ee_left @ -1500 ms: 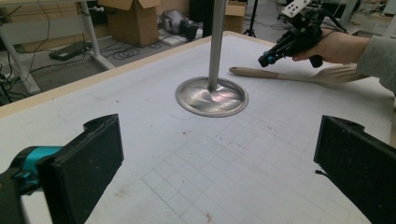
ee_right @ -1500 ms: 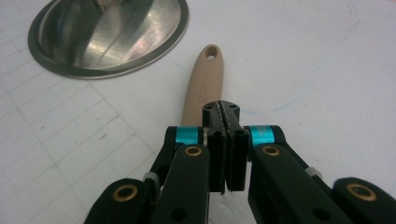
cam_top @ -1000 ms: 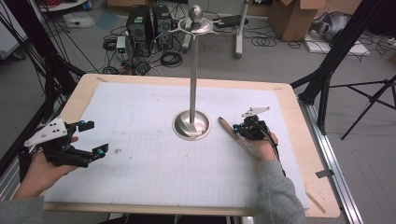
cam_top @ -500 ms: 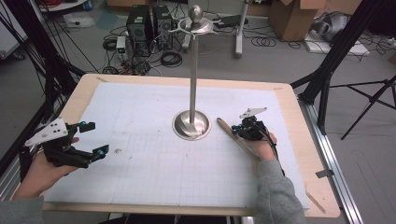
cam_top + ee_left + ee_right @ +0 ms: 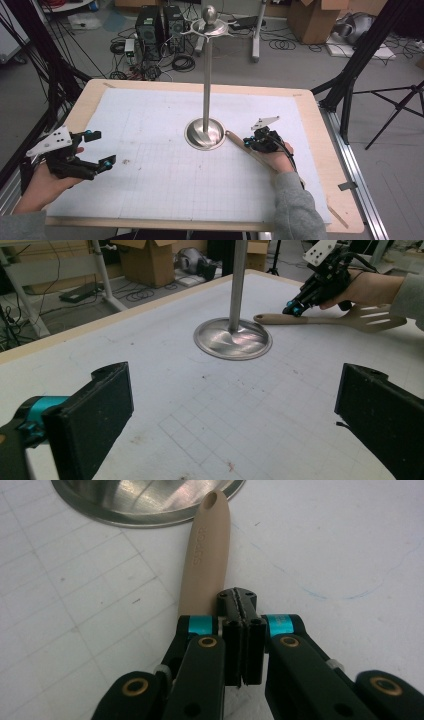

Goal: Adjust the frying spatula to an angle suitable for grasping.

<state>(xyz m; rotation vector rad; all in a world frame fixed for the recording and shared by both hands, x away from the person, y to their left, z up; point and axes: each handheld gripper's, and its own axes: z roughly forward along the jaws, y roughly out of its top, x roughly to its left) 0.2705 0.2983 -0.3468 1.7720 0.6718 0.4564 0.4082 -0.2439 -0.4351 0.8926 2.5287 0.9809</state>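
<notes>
Left gripper (image 5: 97, 149) sits at the left edge of the white grid mat (image 5: 150, 185), held in the person's left hand (image 5: 42, 182). Its jaws are spread wide with nothing between them; in the left gripper view the two black pads (image 5: 102, 412) stand far apart over bare mat.

Right gripper (image 5: 248, 142) is on the right side of the mat, near the metal stand (image 5: 206, 90), held in the right hand (image 5: 277, 160). In the right gripper view its jaws are pressed together, pad against pad, with no object clamped. Gripper tip (image 5: 240, 602) is just above and beside the spatula's handle, slightly to its right; contact between them cannot be told.

Beige spatula (image 5: 202, 555) lies flat on the mat. Its handle end, the one with the hanging hole, touches or just overlaps the rim of the stand's round base (image 5: 140, 500). From the left gripper view, the slotted blade (image 5: 377, 320) points away from the stand and lies under the right hand.

Stand is upright mid-table: thin pole, ball on top with hooks around it. Wooden table edge (image 5: 320, 130) frames the mat.
</notes>
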